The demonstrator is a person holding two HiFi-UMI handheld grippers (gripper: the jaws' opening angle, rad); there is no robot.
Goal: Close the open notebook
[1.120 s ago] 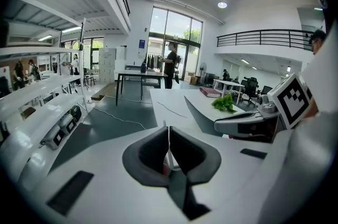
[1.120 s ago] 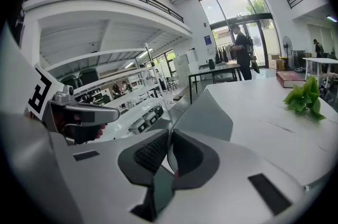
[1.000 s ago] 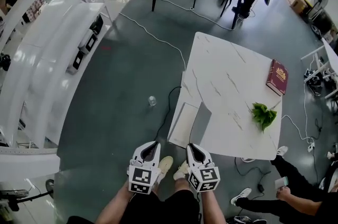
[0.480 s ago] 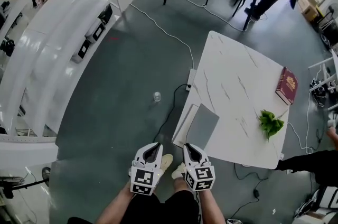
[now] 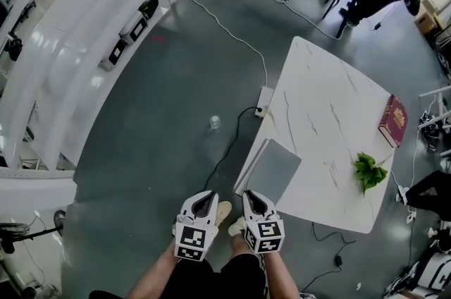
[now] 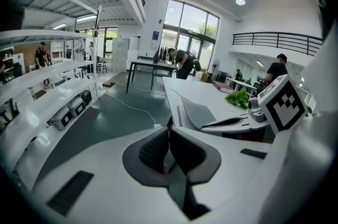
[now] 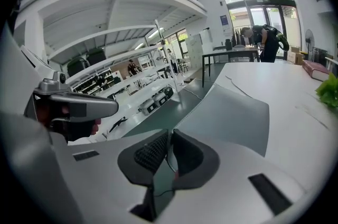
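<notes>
notebook: the notebook (image 5: 274,171) sits at the near left corner of the counter (image 5: 324,100), right up against the edge. Grey leaf facing up, and from the gripper views that leaf looks lifted and curved rather than flat, so yeah, it's open. Pale strip showing along its left side.
left gripper: the left gripper (image 5: 204,198) has its jaws closed together with nothing in them. It hangs over the floor (image 5: 169,107), short of the counter's near edge and well clear of the notebook.
right gripper: the right gripper (image 5: 253,197) is pretty much the same deal, jaws pinched closed and empty, just beside the left one and a bit nearer the counter's near left corner.
other stuff on the counter: a red book (image 5: 393,120) by the far right edge, and some green leaves (image 5: 369,171) toward the near right side.
floor: a power strip (image 5: 265,93) with its cable lies beside the counter's left edge.
</notes>
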